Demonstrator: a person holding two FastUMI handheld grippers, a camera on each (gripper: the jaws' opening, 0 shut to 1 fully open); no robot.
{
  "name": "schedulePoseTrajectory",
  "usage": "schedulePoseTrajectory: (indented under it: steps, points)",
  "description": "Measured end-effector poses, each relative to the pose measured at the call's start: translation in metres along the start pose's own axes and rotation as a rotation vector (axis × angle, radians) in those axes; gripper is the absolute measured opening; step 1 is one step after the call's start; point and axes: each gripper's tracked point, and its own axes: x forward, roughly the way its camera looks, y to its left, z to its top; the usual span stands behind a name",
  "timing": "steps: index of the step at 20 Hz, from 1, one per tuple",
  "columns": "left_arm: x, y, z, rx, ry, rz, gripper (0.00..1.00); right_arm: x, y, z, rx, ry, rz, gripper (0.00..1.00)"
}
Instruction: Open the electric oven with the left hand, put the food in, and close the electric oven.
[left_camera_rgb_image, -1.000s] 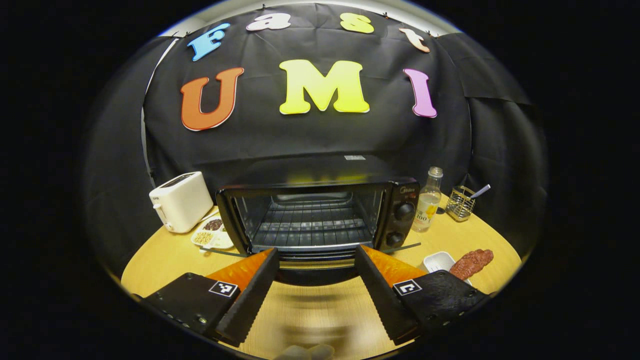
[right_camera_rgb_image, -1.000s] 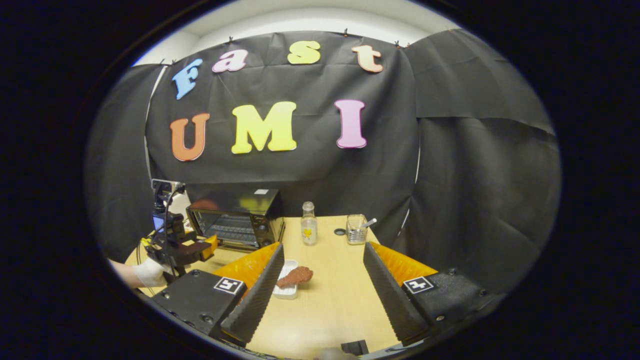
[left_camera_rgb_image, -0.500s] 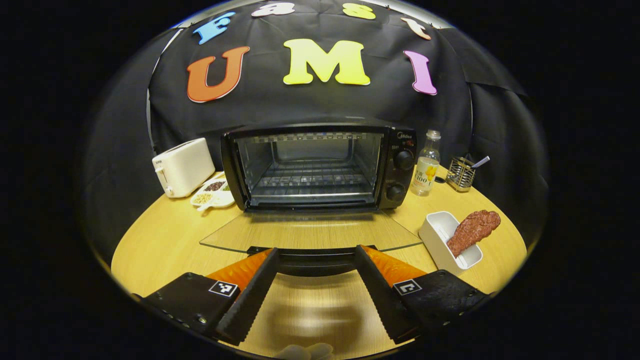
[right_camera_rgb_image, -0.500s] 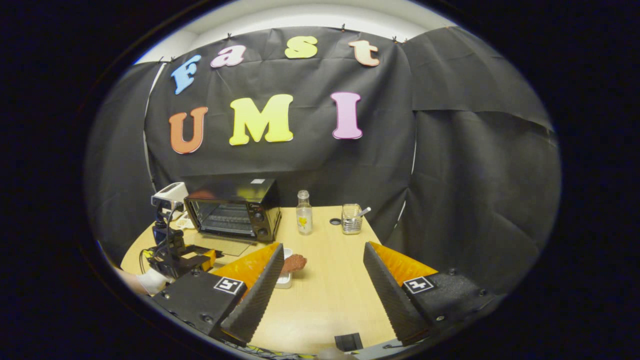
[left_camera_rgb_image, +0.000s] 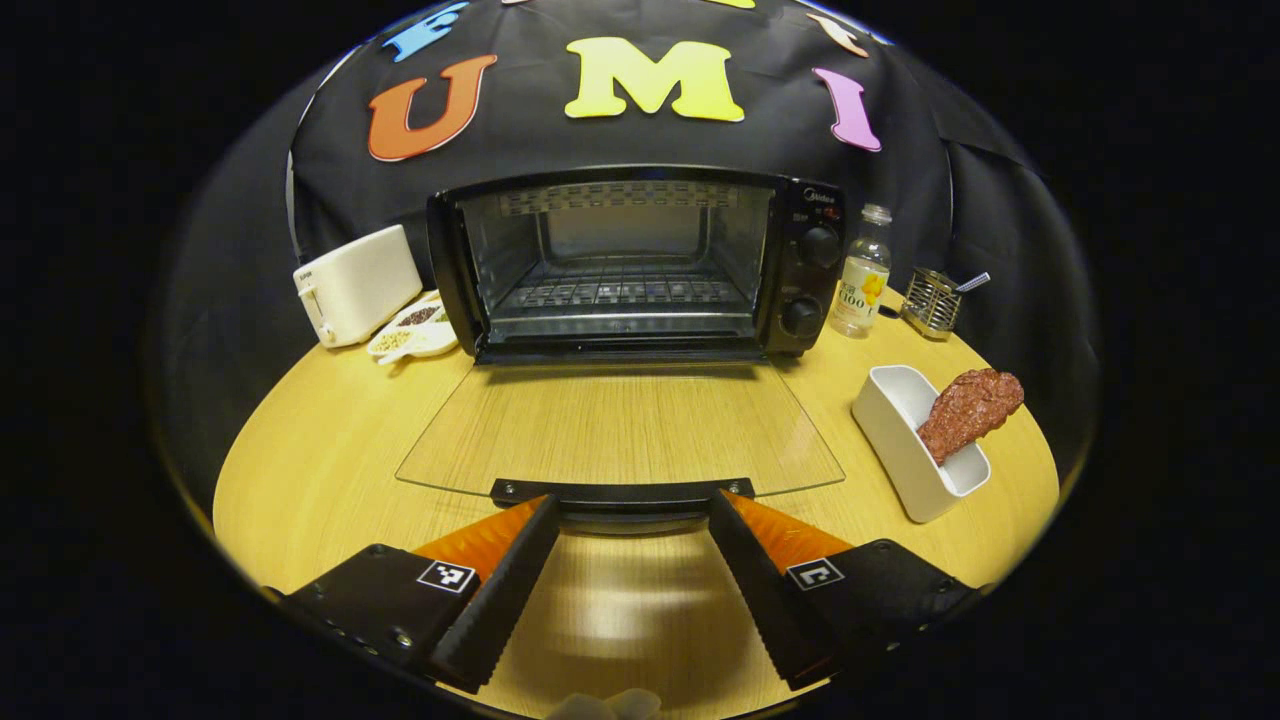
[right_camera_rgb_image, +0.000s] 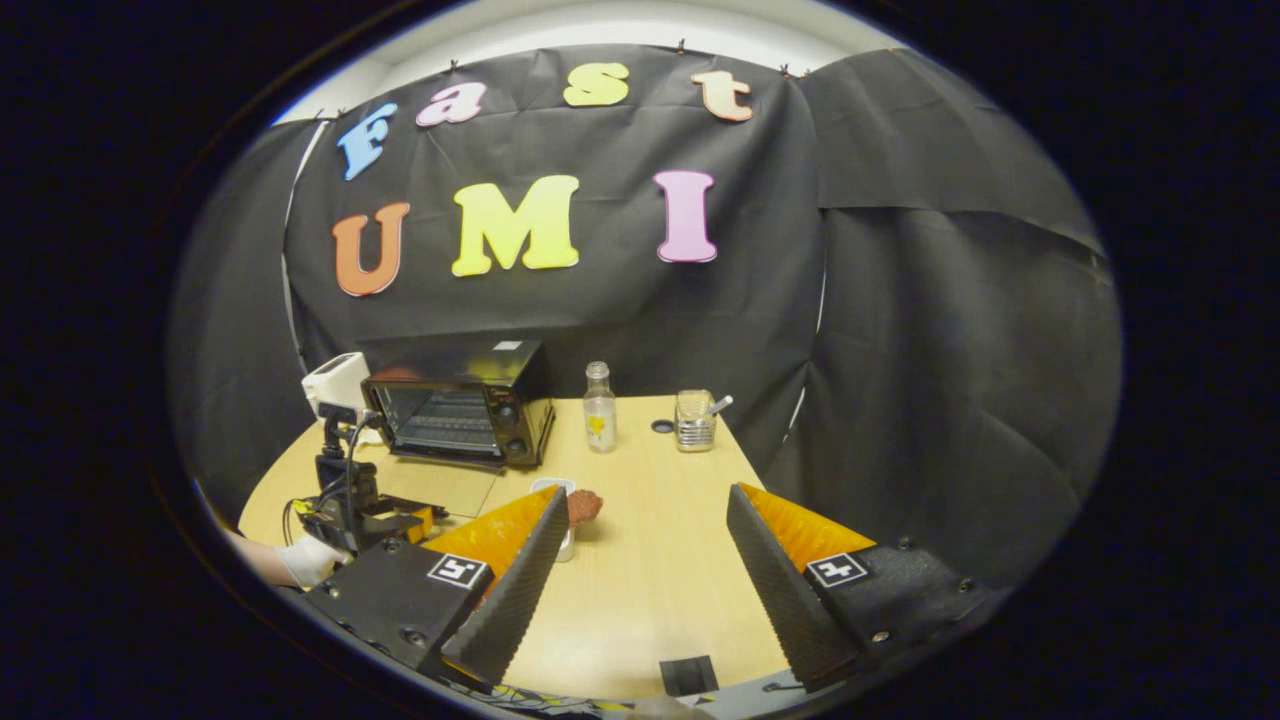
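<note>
The black electric oven (left_camera_rgb_image: 620, 260) stands open, its wire rack bare. Its glass door (left_camera_rgb_image: 620, 425) lies folded down flat over the table. My left gripper (left_camera_rgb_image: 632, 505) is open, its fingertips right at the door's dark handle (left_camera_rgb_image: 620, 493) without pressing on it. The food, a brown piece of meat (left_camera_rgb_image: 968, 412), leans in a white dish (left_camera_rgb_image: 900, 440) right of the door. My right gripper (right_camera_rgb_image: 645, 497) hovers open and holds nothing, well back from the oven (right_camera_rgb_image: 460, 405). The meat (right_camera_rgb_image: 584, 506) peeks past its left finger. The left gripper (right_camera_rgb_image: 372, 515) sits low at left, held by a gloved hand (right_camera_rgb_image: 305, 560).
Left of the oven stand a white toaster (left_camera_rgb_image: 355, 285) and a small plate of beans (left_camera_rgb_image: 410, 337). On its right are a clear bottle (left_camera_rgb_image: 863, 285) and a wire holder (left_camera_rgb_image: 930, 300). The round wooden table (left_camera_rgb_image: 330, 450) ends close to the black cloth.
The oven door has swung from partly open down to flat as my left gripper dropped and drew back. My right gripper has backed away from the oven a little.
</note>
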Motion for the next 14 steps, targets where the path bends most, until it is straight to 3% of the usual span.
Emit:
schedulePoseTrajectory:
  steps: [7, 14]
  points:
    - [-0.012, 0.008, 0.011, 0.014, -0.043, 0.007, 0.97, 0.014, -0.007, -0.011, 0.014, 0.014, 0.013, 0.97]
    - [-0.083, 0.027, 0.035, 0.009, -0.145, 0.028, 0.97, 0.084, 0.009, -0.042, 0.039, 0.12, 0.161, 1.0]
